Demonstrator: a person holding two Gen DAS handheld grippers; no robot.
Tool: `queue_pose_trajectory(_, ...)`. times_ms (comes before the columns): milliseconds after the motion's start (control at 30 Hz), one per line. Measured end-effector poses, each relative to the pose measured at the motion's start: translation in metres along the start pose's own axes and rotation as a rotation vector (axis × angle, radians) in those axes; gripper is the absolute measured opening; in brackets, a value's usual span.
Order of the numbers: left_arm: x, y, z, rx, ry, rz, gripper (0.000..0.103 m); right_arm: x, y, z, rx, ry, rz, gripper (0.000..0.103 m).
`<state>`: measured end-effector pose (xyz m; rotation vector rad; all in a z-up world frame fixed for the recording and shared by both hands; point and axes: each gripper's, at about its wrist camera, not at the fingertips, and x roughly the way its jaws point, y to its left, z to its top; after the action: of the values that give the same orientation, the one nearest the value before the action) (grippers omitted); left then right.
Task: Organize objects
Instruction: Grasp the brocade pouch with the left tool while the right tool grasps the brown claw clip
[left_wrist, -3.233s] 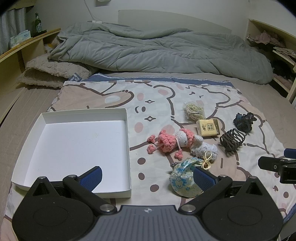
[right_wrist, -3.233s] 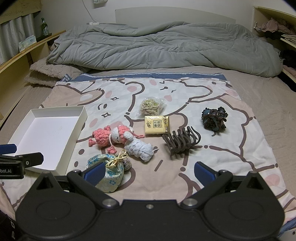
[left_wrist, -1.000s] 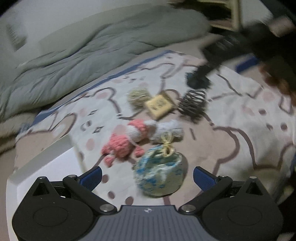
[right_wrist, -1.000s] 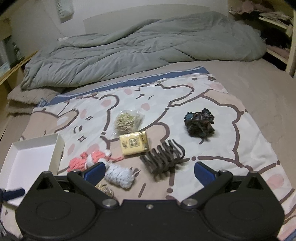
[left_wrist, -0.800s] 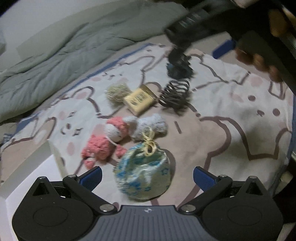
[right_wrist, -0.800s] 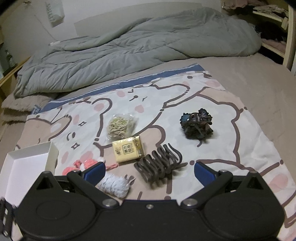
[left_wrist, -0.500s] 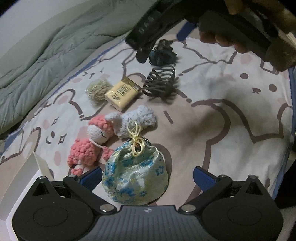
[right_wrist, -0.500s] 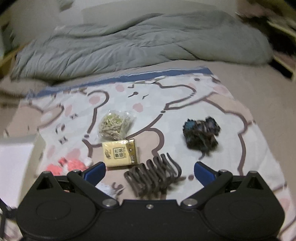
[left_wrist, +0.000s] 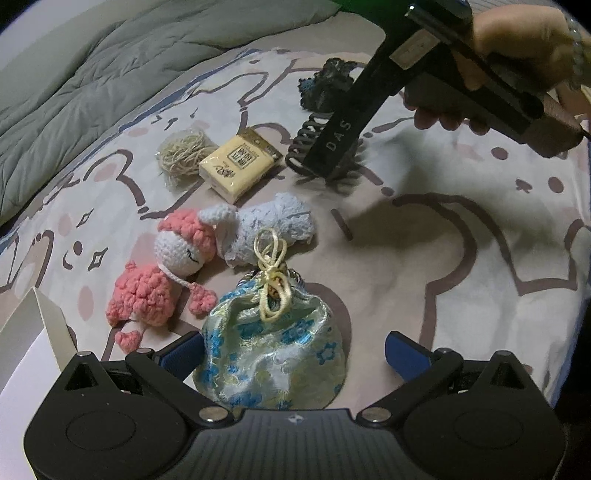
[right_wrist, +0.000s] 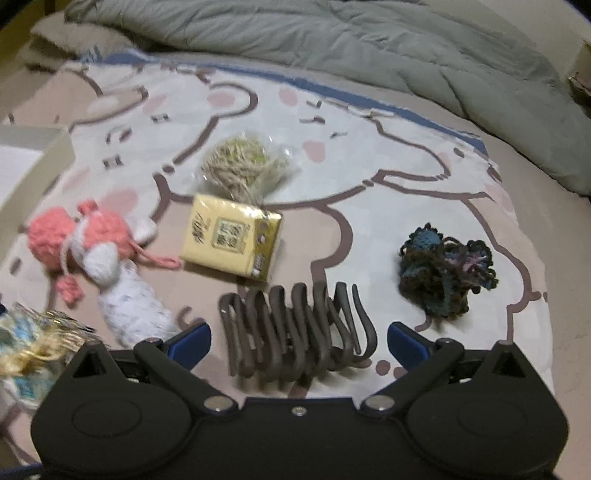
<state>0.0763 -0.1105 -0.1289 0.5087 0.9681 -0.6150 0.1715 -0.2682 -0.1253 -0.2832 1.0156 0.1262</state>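
Since the earlier frames both grippers have come in low over the blanket (right_wrist: 424, 192): the left gripper (left_wrist: 293, 350) now has the pouch (left_wrist: 273, 343) between its spread fingers, and the right gripper (right_wrist: 298, 339) has closed in on the claw clip (right_wrist: 291, 328), which sits between its released fingers. Neither tool grips anything; whether the fingers touch the pouch or clip cannot be told. Nearest in the left view, the pouch bottom is cut off by the gripper body, and the box (left_wrist: 44, 325) shows only a corner at the lower left edge. Just beyond the pouch lie the pink doll (left_wrist: 162, 273) and the pale knit piece (left_wrist: 273, 221), touching each other. Farther on, the tissue pack (left_wrist: 238, 164) lies beside the twine bundle (left_wrist: 183, 155). The right tool's arm hides most of the clip in that view and part of the dark scrunchie (right_wrist: 447, 273), with a hand (left_wrist: 517, 40) at the upper right. To the right of the clip and pouch the blanket lies bare up to its right edge. At the far edge lies the grey duvet (right_wrist: 369, 33). The right view is blurred, so the pack's print is unreadable.
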Motion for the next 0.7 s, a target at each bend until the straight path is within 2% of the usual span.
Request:
queue_pose_trajectory(100,0.006,0.007,0.0,-0.018,0.01,0.007,0.102,0.01,-0.004,0.001,0.003,0.023,-0.014,0.103)
queue_pose_trajectory(233,0.014,0.015,0.001,-0.06,0.042,0.015,0.096,0.019,-0.008,0.003,0.021,0.045,-0.019,0.102)
queue_pose_trajectory(267,0.016,0.017,0.001,-0.073,0.051,0.012,0.094,0.02,-0.008,0.003,0.021,0.049,-0.016,0.1)
queue_pose_trajectory(333,0.019,0.021,0.001,-0.095,0.062,0.009,0.092,0.021,-0.008,0.003,0.022,0.061,-0.006,0.09)
queue_pose_trajectory(500,0.016,0.026,0.003,-0.125,0.071,0.031,0.078,0.019,-0.005,0.005,0.0,0.076,-0.026,0.089)
queue_pose_trajectory(700,0.001,0.04,0.004,-0.217,0.066,0.001,0.07,0.003,-0.01,0.007,0.035,0.047,-0.052,0.088)
